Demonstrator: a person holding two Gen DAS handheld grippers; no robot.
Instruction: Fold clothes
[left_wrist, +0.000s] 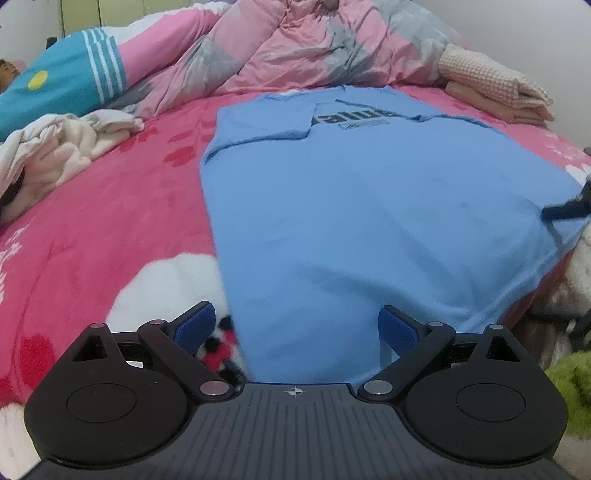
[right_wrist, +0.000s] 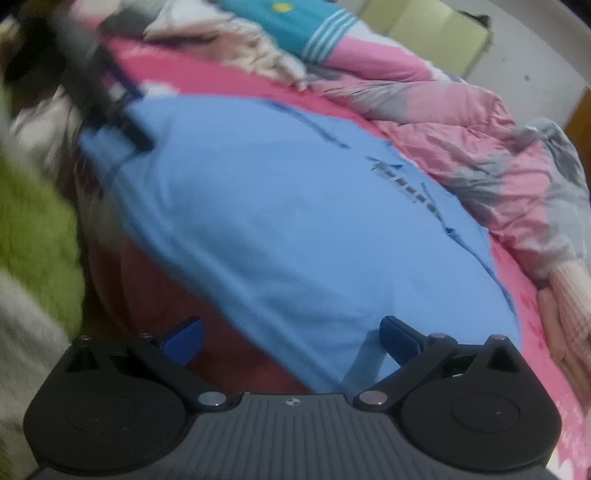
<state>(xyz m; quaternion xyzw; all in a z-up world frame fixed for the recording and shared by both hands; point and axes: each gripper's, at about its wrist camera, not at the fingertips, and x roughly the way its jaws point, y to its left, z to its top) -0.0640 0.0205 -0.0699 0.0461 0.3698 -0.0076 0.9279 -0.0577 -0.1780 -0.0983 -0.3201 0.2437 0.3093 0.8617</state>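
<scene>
Cotton-smooth blue T-shirt (left_wrist: 332, 206) lies flat on plush pink blanket (left_wrist: 122, 221); both grippers' fingers (left_wrist: 195, 321) spread wide, empty.

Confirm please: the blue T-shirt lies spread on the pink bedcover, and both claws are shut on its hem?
Not quite. Both wrist views show the left claw and right claw open, gripping nothing. The blue T-shirt does lie spread on the pink bedcover.

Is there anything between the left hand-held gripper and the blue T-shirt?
Nothing visible. The left hand-held gripper is open right at the hem of the blue T-shirt, which lies flat on the pink bedspread.
</scene>
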